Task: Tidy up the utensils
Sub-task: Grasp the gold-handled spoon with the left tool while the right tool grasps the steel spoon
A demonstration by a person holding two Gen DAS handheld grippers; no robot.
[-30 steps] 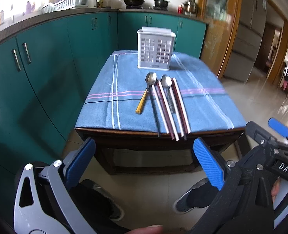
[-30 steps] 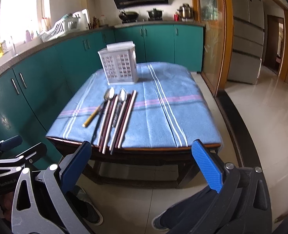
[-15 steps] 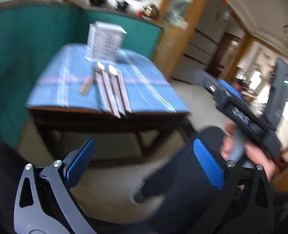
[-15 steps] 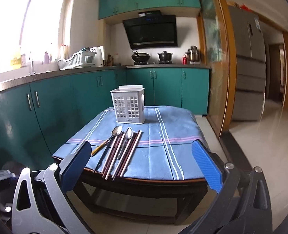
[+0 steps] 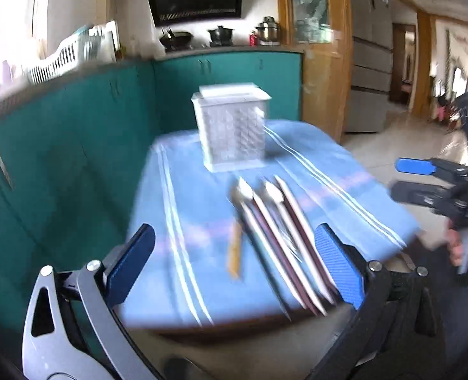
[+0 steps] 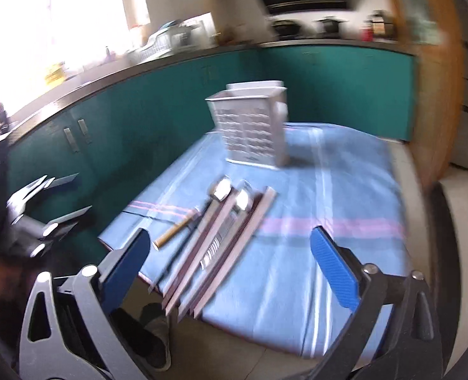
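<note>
A white plastic utensil holder [image 5: 232, 129] [image 6: 253, 129] stands at the far end of a small table under a blue striped cloth [image 5: 202, 190] [image 6: 313, 221]. In front of it lie two spoons, one with a yellow handle [image 5: 235, 253] [image 6: 175, 229], and several dark chopsticks [image 5: 281, 247] [image 6: 221, 247] side by side, reaching the near edge. My left gripper [image 5: 234, 266] is open and empty, just above the near edge by the utensils. My right gripper [image 6: 230, 266] is open and empty over the near right of the table. Both views are blurred.
Teal kitchen cabinets [image 5: 60, 145] run along the left and behind the table. A wooden door frame [image 5: 322, 63] and tiled floor [image 5: 424, 139] lie to the right. The right gripper shows in the left wrist view [image 5: 439, 183], the left gripper in the right wrist view [image 6: 37, 209].
Both grippers have moved up and forward from floor level to the near edge of the table. The utensils and holder have not moved. Both stay open.
</note>
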